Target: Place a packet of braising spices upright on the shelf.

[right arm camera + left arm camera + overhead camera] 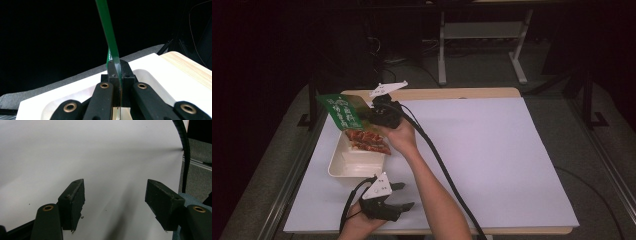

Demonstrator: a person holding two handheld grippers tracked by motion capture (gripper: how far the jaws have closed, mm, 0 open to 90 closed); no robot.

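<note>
Right gripper [373,116]: jaws clamped flat on the lower edge of the green packet [341,110], held raised above the far end of the white tray [343,167]. Contents: reddish food pieces [367,141] lying in a heap at the tray's far end, directly beneath the packet. Governing relation: packet above and slightly left of the heap, long axis tilted up and away to the left from the jaws, mouth apparently turned down toward the tray; any coming shake or lift probably to be kept over the tray so that remaining pieces fall inside the rim. Left gripper [403,195]: jaws spread wide, nothing between them, parked low over the white table cover [492,150] just beside the tray's near end, so nearer to the tray but well apart from the packet. High view: gives packet face, heap and tray together. Right gripper view: gives the green packet [110,42] edge-on as a thin strip pinched between the pads, with the tray [155,77] rim below; heap hidden. Left gripper view: bare table cover [100,152] between open jaws and the right gripper's cable [183,142].
</note>
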